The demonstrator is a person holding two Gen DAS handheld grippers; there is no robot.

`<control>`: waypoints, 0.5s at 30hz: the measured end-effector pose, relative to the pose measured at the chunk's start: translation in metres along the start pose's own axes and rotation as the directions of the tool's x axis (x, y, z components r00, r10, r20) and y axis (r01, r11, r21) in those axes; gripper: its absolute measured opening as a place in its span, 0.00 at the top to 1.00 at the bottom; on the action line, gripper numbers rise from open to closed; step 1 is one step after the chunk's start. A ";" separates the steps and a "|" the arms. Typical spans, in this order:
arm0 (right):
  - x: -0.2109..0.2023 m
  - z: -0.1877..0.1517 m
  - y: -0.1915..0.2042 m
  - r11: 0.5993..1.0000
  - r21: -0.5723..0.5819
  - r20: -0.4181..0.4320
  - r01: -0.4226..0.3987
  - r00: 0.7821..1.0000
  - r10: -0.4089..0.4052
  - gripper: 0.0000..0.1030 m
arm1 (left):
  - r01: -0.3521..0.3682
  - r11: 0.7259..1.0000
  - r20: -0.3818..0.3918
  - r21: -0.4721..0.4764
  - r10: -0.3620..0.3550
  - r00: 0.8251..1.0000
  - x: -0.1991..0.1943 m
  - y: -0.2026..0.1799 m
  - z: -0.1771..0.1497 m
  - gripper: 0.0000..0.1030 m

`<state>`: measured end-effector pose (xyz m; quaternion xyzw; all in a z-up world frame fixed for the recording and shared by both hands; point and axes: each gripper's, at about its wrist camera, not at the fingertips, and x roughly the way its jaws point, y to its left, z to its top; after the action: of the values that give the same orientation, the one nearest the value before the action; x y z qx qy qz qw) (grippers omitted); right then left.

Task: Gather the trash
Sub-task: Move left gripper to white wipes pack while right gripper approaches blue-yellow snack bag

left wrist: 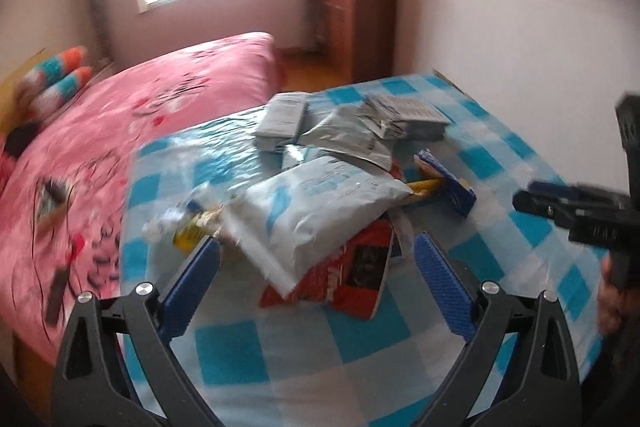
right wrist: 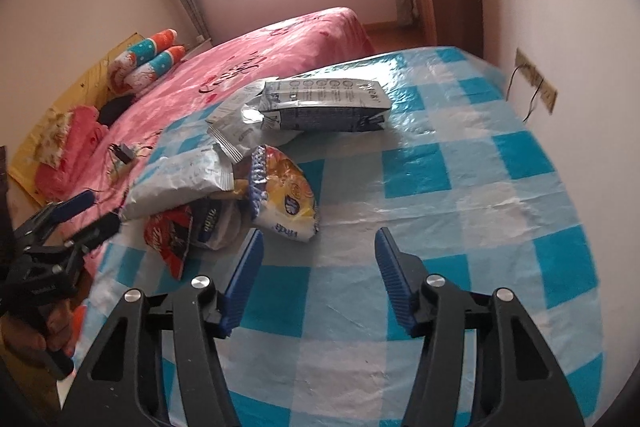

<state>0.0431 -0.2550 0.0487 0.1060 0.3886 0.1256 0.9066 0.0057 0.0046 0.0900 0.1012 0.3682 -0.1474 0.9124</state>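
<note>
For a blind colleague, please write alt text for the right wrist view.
The right tool, open and empty, points at a pile of wrappers on a blue-checked tablecloth. A pink bed lies behind it.

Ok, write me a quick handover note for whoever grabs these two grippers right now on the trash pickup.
Left gripper: open, empty, hovering at the near edge of the pile, with the white mailer bag and red snack wrapper just ahead of it.
Right gripper: open, nothing between the fingers, over bare checkered tablecloth; the yellow Vinda pack lies just ahead, to its left.
Trash: all in one heap on the table, with the grey carton at the far end.
Done: nothing picked up yet.
Left: grasp and collect every piece. No bin is in view.
</note>
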 end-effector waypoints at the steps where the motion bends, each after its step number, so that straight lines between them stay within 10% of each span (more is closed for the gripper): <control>1: 0.002 0.002 0.001 1.000 0.000 -0.006 -0.014 1.000 0.014 0.53 | 0.013 0.999 -0.007 0.035 -0.013 1.000 0.003 -0.002 0.003 0.05; 7: 0.020 0.008 0.009 0.998 -0.029 -0.052 -0.052 0.997 0.051 0.60 | 0.102 0.975 -0.094 0.197 -0.085 0.992 0.025 -0.005 0.024 0.05; 12: 0.038 0.012 0.016 0.998 -0.051 -0.084 -0.045 0.996 0.041 0.22 | 0.150 0.952 -0.213 0.267 -0.094 0.973 0.056 0.000 0.034 0.05; 15: 0.046 0.014 0.020 0.996 -0.079 -0.083 -0.029 0.996 0.023 0.22 | 0.165 0.948 -0.258 0.274 -0.093 0.962 0.071 0.006 0.037 0.05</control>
<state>0.0817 -0.2228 0.0328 0.0692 0.4188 0.1571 0.8917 0.0802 -0.0147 0.0671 0.2279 0.4567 -0.2465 0.8239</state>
